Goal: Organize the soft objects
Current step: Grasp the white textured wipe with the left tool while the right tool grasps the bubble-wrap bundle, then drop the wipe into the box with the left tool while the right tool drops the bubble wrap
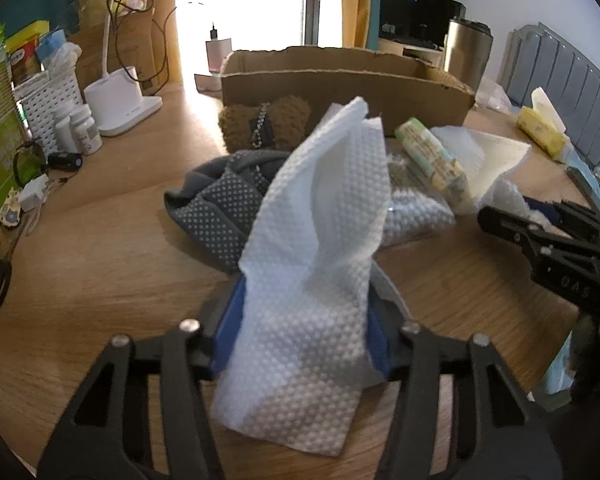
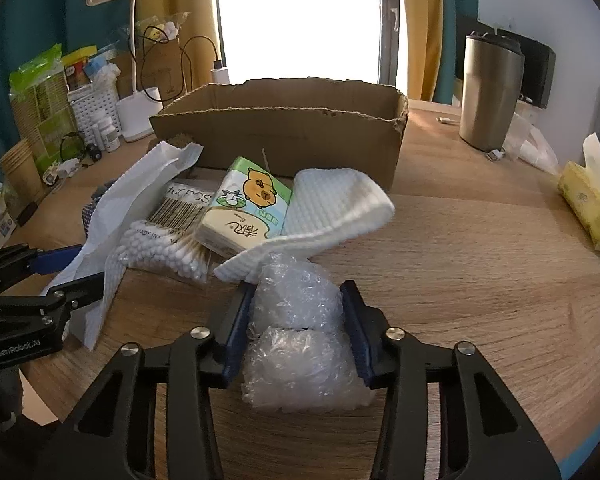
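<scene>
My left gripper (image 1: 300, 320) is shut on a white dotted paper towel (image 1: 320, 240), held up above the table; it also shows in the right wrist view (image 2: 112, 216). My right gripper (image 2: 296, 312) is shut on a wad of bubble wrap (image 2: 300, 336). An open cardboard box (image 2: 284, 128) stands behind. In front of it lie a tissue pack (image 2: 246, 208), a bag of cotton swabs (image 2: 168, 240), a folded white cloth (image 2: 332, 204), a grey dotted slipper (image 1: 216, 204) and a brown plush (image 1: 268, 124).
A white desk lamp (image 2: 140, 112), white basket (image 2: 94, 108), bottles and packets crowd the left side. A steel tumbler (image 2: 488, 96) stands at the back right. A yellow tissue pack (image 2: 588, 204) lies at the right edge. The wooden table (image 2: 480, 280) extends to the right.
</scene>
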Motion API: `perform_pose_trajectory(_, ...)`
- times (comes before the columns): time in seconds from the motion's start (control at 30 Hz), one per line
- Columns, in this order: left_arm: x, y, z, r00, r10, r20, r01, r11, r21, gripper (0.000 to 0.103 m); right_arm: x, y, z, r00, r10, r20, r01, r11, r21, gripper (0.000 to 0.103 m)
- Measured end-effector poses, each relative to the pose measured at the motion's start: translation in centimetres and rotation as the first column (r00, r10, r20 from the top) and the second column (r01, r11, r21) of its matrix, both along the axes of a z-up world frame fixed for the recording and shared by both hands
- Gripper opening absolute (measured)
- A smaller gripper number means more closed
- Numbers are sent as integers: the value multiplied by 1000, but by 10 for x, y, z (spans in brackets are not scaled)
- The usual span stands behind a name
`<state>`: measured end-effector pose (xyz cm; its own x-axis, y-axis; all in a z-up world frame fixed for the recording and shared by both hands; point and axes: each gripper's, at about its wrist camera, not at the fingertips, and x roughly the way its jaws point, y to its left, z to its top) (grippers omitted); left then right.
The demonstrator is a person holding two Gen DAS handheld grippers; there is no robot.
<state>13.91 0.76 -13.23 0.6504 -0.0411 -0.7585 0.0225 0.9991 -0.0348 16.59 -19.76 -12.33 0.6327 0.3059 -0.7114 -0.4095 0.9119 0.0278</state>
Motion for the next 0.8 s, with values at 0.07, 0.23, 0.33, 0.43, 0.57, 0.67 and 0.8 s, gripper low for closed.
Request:
perform_pose_trajectory(0.07,-1,-1,1,1000,-10,3,10,1000,-6,33,-1,-1,2,1000,4,6,-4,1000,1,44)
perform_pose_trajectory(0.23,-6,-6,5,999,-39,9,40,999,-33,25,-6,-7,14,999,0,45,-1,1000,8,43)
perform_pose_trajectory(0.33,-8,-6,7,999,-43,14,43,998,-49,22,-9,-12,23,997,-8,71,7,1000,18,43)
perform_pose_trajectory(0.43,-10,-7,10,999,-44,22,45,997,-60,16,-13,-17,31,995,-15,97,13,1000,23,43)
perform_pose_trajectory(0.57,-16,-9,17,997,-53,49,56,996,-73,10,-17,-23,40,992,-26,122,23,999,25,43)
perform_pose_trajectory(0.67,-19,-12,26,995,-63,79,69,995,-74,9,-18,-27,45,990,-37,136,34,999,26,43)
perform_pose_trajectory(0.8,-20,-13,34,991,-72,110,81,994,-75,9,-20,-31,52,986,-46,157,42,999,24,43)
